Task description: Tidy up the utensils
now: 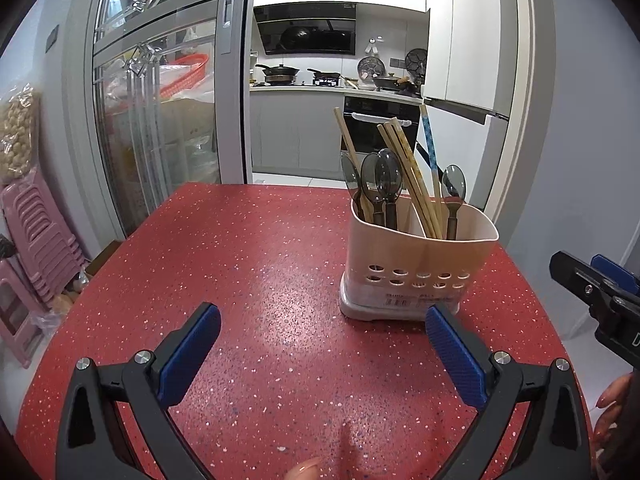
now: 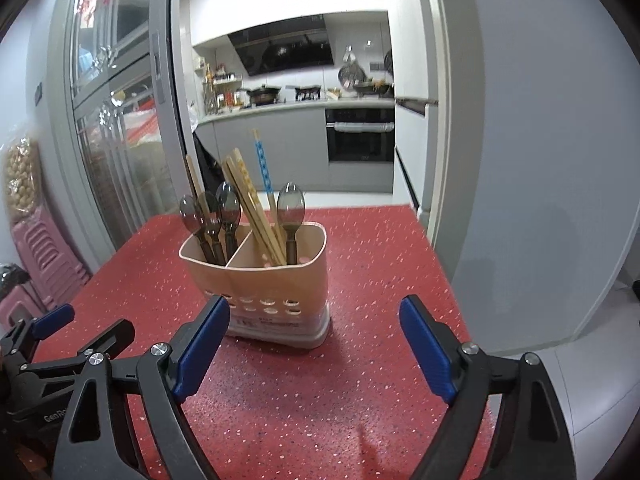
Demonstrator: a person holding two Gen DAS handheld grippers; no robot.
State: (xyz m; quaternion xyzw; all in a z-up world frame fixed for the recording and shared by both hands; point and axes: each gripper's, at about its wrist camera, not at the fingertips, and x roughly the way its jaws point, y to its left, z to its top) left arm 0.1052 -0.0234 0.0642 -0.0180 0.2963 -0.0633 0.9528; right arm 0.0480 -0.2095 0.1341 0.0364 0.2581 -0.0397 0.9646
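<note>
Beige holder (image 2: 256, 280), two compartments (perforated base), spoons (image 2: 224, 208) and chopsticks (image 2: 256, 208) upright; left claw (image 1: 323, 354), right claw (image 2: 314, 346) released, empty.

Utensil holder (image 2: 256, 280) with sorted cutlery, standing upright on the red speckled table (image 2: 360, 360).

The holder is a beige plastic caddy with rounded corners, a row of oval holes near its base and a label strip below them; a partition divides it into two compartments. Three dark translucent spoons (image 2: 212, 216) stand bowl-up in the holder's left compartment as the right wrist view shows it. The right compartment holds a leaning bundle of wooden chopsticks (image 2: 256, 216), one blue-patterned chopstick (image 2: 263, 168) and a fourth spoon (image 2: 291, 204).
</note>
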